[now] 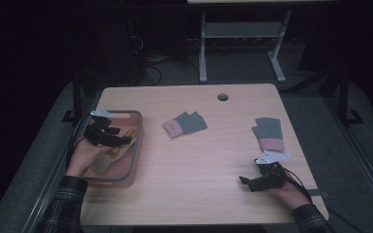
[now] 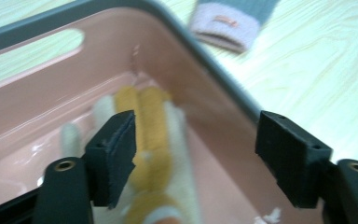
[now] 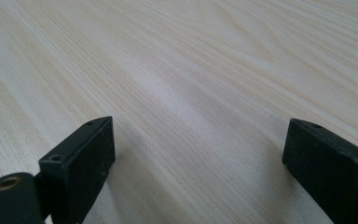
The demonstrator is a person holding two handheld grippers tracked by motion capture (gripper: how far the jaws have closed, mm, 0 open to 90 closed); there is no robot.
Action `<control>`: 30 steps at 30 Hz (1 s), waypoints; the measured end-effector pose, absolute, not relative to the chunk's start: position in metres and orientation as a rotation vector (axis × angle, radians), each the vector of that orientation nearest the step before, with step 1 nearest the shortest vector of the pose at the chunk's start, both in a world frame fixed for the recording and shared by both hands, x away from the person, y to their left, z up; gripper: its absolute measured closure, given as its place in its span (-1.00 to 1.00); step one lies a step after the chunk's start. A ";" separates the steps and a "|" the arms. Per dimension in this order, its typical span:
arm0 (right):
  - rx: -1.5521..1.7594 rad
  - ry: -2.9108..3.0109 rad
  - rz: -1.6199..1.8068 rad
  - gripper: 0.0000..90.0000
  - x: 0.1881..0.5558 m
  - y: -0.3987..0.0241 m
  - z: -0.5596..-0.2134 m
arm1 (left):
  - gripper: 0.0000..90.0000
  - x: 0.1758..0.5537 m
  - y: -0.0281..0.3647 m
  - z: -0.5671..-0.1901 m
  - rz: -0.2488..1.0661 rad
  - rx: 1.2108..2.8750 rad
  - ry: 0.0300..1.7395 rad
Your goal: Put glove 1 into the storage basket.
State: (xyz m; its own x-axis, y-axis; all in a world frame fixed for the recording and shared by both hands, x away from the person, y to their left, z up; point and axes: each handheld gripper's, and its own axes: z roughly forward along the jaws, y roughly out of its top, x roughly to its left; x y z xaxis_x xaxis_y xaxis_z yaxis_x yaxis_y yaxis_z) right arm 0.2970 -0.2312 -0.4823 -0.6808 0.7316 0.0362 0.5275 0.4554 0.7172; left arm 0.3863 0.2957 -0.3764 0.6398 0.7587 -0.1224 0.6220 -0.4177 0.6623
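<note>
A pink bin with a grey rim (image 1: 138,148) (image 2: 205,51) stands at the table's left edge. Inside it lies a yellow and white knitted glove (image 2: 154,121) (image 1: 130,132). My left gripper (image 1: 125,141) (image 2: 196,140) hovers over the bin, open, with the glove below its jaws and apart from them. A grey glove with a pink cuff (image 1: 185,124) (image 2: 228,25) lies mid-table. Another grey and pink glove (image 1: 269,133) lies at the right. My right gripper (image 1: 245,182) (image 3: 198,149) rests open near the front right, over bare wood.
The wooden table (image 1: 199,170) has a round cable hole (image 1: 223,96) near its far edge. Behind it on the floor stands a white desk frame (image 1: 243,31) with cables beside it. The surroundings are dark.
</note>
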 end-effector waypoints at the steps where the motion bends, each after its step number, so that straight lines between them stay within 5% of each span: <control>1: 1.081 2.431 1.051 -0.81 0.297 -0.231 -0.482 | -0.42 0.385 0.293 -0.375 0.252 2.164 1.061; 30: 1.082 2.431 1.050 -0.81 0.297 -0.231 -0.482 | -0.49 0.336 0.181 -0.378 0.139 2.151 0.834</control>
State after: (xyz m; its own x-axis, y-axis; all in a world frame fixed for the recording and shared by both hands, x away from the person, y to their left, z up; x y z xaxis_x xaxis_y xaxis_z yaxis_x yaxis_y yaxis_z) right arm 0.2969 -0.2311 -0.4822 -0.6805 0.7318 0.0367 0.5284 0.4554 0.7165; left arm 0.3362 0.1808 -0.3777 0.7756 0.6070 -0.1731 0.5184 -0.4562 0.7233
